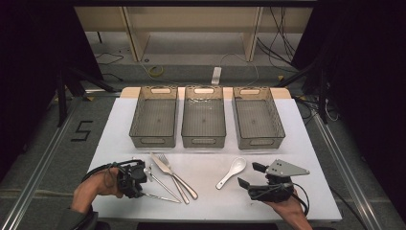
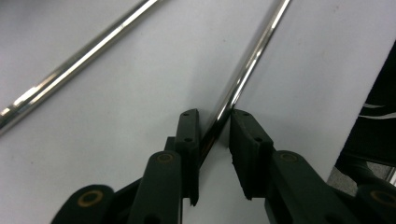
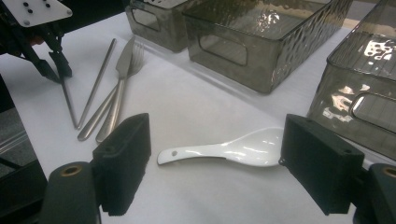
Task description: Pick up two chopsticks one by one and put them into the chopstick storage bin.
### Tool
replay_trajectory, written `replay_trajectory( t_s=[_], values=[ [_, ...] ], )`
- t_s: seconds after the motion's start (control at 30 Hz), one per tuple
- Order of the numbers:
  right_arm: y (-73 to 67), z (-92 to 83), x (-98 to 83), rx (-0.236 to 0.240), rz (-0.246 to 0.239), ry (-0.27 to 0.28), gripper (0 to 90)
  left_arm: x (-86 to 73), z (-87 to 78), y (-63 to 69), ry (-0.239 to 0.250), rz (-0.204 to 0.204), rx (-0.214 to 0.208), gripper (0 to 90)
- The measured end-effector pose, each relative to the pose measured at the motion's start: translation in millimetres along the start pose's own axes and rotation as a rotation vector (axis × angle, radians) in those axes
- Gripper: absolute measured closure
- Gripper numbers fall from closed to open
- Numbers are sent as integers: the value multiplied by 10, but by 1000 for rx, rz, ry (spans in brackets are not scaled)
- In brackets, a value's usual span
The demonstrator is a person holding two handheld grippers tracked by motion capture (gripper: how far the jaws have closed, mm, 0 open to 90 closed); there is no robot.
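White worktop (image 1: 306, 201), three bins behind. Left gripper (image 2: 214, 122) fingers nearly clamped on a steel chopstick (image 2: 252, 60) (squeeze square, then lift level); right gripper (image 3: 215, 154) fingers apart.

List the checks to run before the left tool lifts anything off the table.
1. The left tool has its jaws on either side of one chopstick: ok.
2. Both pads press on that chopstick: not ok, a gap shows beside it.
3. The second chopstick lies outside the jaws: ok.
4. The fork and knife lie apart from the left tool: ok.
5. The right tool is open and not touching the white spoon: ok.
6. The three bins are free to take cutlery: ok, they look empty.
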State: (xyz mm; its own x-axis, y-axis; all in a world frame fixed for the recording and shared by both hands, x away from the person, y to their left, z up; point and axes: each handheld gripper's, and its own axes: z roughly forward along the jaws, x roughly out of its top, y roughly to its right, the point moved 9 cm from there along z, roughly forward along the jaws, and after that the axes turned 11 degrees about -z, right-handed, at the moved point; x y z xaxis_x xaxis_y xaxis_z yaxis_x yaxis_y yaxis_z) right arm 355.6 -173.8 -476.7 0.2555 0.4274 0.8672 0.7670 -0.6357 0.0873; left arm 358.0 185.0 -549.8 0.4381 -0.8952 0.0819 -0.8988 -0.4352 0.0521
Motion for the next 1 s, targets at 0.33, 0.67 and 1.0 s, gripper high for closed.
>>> replay_trajectory(
  t_s=[0.33, 0.67, 1.0],
  values=[
    [-5, 11, -9, 6, -7, -9, 256, -42, 2, 42, 2, 38, -14, 775],
    [-28, 29, -27, 11, -20, -29, 258, -68, 7, 112, -20, 99, -11, 811],
    [-32, 28, -21, 0, -26, -27, 264, -106, 5, 171, -22, 124, -23, 842]
  ],
)
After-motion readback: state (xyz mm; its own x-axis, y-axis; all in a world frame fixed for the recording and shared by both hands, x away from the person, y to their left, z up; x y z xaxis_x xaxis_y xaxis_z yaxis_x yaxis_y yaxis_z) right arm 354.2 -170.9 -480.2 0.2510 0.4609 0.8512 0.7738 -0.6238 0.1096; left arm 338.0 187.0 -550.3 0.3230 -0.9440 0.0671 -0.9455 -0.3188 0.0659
